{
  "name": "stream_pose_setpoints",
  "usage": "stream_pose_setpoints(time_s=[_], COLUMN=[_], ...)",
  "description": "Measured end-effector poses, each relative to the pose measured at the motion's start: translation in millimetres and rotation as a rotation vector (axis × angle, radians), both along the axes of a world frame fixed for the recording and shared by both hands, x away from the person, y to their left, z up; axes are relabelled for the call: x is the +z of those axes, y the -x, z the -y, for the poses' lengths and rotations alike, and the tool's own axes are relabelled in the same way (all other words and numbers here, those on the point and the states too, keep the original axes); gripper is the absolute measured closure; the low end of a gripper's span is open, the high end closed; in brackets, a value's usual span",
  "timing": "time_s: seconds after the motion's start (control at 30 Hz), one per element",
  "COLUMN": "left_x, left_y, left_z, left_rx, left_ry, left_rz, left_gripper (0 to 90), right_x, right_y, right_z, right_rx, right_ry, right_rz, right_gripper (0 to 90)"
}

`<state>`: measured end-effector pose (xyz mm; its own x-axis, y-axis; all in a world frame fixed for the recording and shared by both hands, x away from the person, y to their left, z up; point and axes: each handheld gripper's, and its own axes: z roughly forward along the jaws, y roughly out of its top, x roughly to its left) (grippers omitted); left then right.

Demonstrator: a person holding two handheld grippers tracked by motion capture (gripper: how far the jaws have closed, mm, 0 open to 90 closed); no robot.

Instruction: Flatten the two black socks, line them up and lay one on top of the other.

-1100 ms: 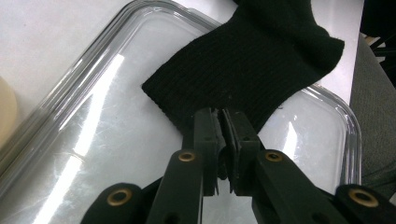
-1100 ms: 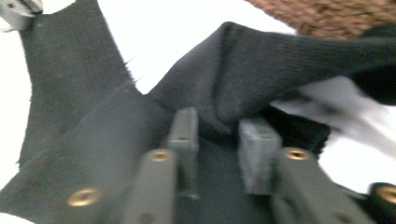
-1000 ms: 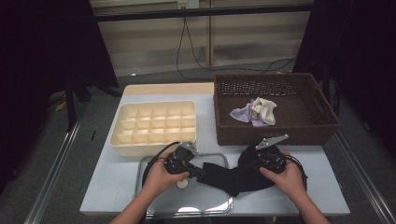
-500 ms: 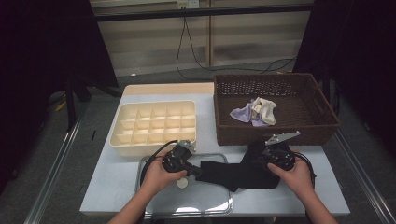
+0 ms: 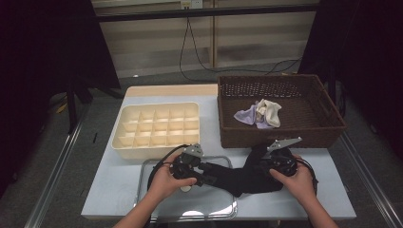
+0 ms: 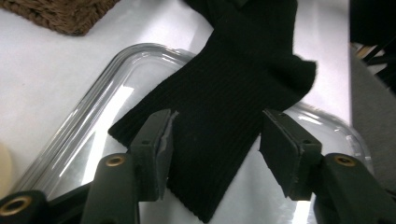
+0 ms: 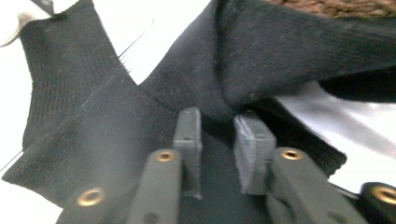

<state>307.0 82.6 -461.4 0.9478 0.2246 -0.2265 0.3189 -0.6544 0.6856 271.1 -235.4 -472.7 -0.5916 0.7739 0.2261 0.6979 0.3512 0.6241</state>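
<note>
A black ribbed sock (image 5: 237,176) lies stretched between my two grippers, partly on a shiny metal tray (image 5: 209,203). My left gripper (image 5: 208,173) has just been opening. In the left gripper view it (image 6: 217,126) stands open, with the sock's (image 6: 233,93) flat end lying between the pads and not pressed by them. My right gripper (image 5: 260,166) is at the sock's other end. In the right gripper view its jaws (image 7: 217,119) are shut on a bunched fold of the black sock (image 7: 261,56).
A cream divided organizer box (image 5: 157,127) stands behind the tray. A brown wicker basket (image 5: 328,118) at the back right holds a purple sock (image 5: 247,115) and a cream sock (image 5: 270,111). A small pale object (image 5: 185,188) lies on the tray under the left hand.
The sock, bunched between the hands a second ago, now lies stretched out, with its right end raised toward the basket. Both hands have stayed nearly where they were.
</note>
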Motion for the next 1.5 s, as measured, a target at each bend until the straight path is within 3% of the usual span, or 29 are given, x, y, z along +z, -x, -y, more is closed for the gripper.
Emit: stream_pose_setpoints(time_s=[0.17,0.2,0.23,0.27,0.3,0.37,0.53,0.57,0.6,0.67,0.7,0.73,0.77,0.83,0.87,0.9,1.17,1.23,1.5], left_x=[-2.6,-4.2,-4.2,-5.5,-5.5,-5.9,-7.3,-7.1,-8.2,-7.0,-6.7,-7.3,-7.3,-7.3,-5.4,-6.5,-4.5,-6.0,-5.8], left_y=[1.8,3.1,3.1,2.8,2.8,2.5,2.0,2.0,2.2,1.9,2.0,2.8,2.8,2.5,1.4,1.4,0.9,0.7,0.8], left_z=[3.7,5.3,5.3,5.9,5.9,6.2,6.3,6.2,6.5,6.2,6.4,7.3,7.3,7.6,6.9,6.7,5.4,5.5,5.6], left_rx=[-0.018,-0.016,-0.016,-0.023,-0.023,-0.032,-0.032,-0.031,-0.025,-0.034,-0.037,-0.034,-0.034,-0.031,-0.039,-0.034,-0.039,-0.031,-0.023], left_ry=[-0.005,0.006,0.006,-0.009,-0.009,-0.025,-0.019,-0.025,-0.013,-0.034,-0.040,-0.038,-0.038,-0.042,-0.065,-0.052,-0.076,-0.054,-0.052], left_rz=[0.035,0.035,0.035,0.036,0.036,0.028,0.034,0.031,0.035,0.039,0.047,0.043,0.043,0.040,0.037,0.041,0.034,0.033,0.023], left_gripper=[41.6,42.7,43.4,44.2,44.6,45.0,47.8,49.0,49.6,50.1,50.7,50.9,51.2,51.9,53.5,53.5,55.1,55.1,55.1], right_x=[1.0,2.3,2.3,5.2,5.2,8.4,12.1,8.0,5.5,3.0,1.1,1.7,1.7,1.6,3.3,3.3,21.1,24.9,42.9], right_y=[5.1,5.6,5.6,4.2,4.2,0.6,-7.1,-10.0,-11.0,-11.5,-11.3,-11.2,-11.2,-12.5,-13.7,-13.7,-14.8,-14.5,-13.7], right_z=[-0.5,0.0,0.0,1.4,1.4,3.0,-1.1,-4.9,-6.5,-8.0,-9.6,-9.9,-9.9,-8.1,-6.4,-6.4,7.4,10.0,12.0], right_rx=[0.017,0.009,0.009,-0.033,-0.033,-0.044,-0.054,-0.052,-0.043,-0.033,-0.024,-0.025,-0.025,-0.029,-0.031,-0.031,-0.058,-0.065,-0.054], right_ry=[-0.009,-0.005,-0.005,0.002,0.002,-0.013,0.001,0.032,0.040,0.052,0.071,0.074,0.074,0.044,0.050,0.050,0.010,0.004,-0.039], right_rz=[-0.019,-0.003,-0.003,0.026,0.026,0.039,0.047,0.043,0.029,0.027,0.044,0.047,0.047,0.016,0.013,0.013,0.049,0.052,0.080], right_gripper=[84.7,78.5,78.5,68.7,68.7,58.7,50.2,50.8,53.0,55.8,59.9,72.6,72.6,80.7,82.2,82.2,83.0,83.0,83.0])
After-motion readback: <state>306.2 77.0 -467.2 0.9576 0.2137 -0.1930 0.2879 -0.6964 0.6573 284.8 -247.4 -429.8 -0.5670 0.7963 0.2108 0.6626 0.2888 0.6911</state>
